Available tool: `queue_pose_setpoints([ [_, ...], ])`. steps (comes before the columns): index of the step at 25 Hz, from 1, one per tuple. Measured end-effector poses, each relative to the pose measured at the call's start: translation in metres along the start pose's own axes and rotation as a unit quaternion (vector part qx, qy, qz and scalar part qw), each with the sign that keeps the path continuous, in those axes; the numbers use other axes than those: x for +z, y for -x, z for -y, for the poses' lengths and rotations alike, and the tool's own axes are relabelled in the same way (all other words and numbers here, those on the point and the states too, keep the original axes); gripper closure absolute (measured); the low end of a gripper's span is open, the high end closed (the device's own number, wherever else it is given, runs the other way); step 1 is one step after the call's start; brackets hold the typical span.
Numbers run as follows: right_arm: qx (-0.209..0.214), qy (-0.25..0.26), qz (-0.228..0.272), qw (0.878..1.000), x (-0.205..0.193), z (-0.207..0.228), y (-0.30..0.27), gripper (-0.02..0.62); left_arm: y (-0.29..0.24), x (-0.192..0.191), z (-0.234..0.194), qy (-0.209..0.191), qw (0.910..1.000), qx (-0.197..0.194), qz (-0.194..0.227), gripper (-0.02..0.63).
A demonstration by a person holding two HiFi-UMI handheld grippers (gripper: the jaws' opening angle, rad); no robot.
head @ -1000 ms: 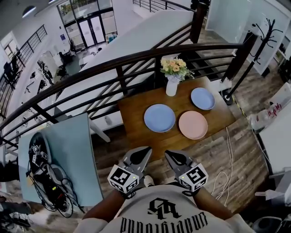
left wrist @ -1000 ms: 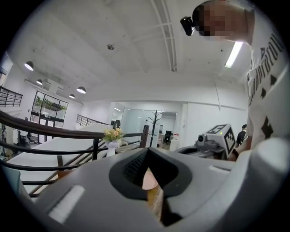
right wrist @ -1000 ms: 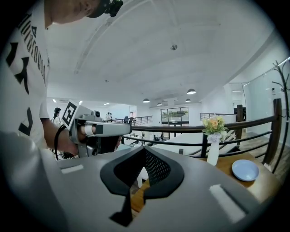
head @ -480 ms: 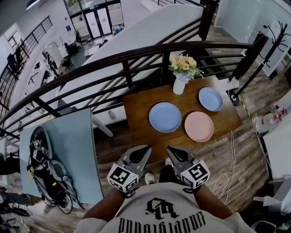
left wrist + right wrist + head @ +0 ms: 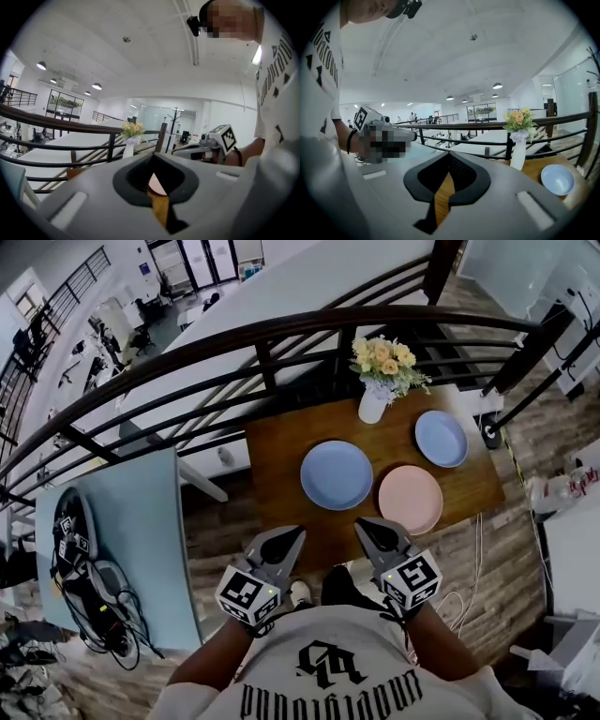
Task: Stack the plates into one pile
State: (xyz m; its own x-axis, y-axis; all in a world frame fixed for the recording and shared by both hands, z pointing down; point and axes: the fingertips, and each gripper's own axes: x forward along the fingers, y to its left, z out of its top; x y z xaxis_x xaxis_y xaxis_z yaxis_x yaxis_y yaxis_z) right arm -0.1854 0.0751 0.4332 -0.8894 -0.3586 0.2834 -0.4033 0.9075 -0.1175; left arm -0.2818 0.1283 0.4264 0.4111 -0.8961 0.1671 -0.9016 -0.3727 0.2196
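Three plates lie apart on a small wooden table: a large blue plate, a pink plate to its right, and a small blue plate at the far right. My left gripper and right gripper hover side by side just short of the table's near edge, both shut and empty. In the left gripper view a sliver of the pink plate shows through the slit of the left gripper. The right gripper view shows the small blue plate beyond the right gripper.
A white vase of flowers stands at the table's back edge, against a dark railing. A pale teal board with black gear and cables lies at the left. A white cable trails on the wood floor at the right.
Both grippers have moved forward and a little down toward the table's near edge, and the table now sits closer in view. The plates have not moved.
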Motion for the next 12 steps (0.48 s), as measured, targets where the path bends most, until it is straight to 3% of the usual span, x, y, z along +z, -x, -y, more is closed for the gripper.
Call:
queue_pose_setpoints([
  [12, 0.001, -0.018, -0.094, 0.995, -0.051, 0.138, -0.058, 0.586, -0.093, -0.026, -0.061, 0.024, 0.9983, 0.039, -0.035, 0.56],
])
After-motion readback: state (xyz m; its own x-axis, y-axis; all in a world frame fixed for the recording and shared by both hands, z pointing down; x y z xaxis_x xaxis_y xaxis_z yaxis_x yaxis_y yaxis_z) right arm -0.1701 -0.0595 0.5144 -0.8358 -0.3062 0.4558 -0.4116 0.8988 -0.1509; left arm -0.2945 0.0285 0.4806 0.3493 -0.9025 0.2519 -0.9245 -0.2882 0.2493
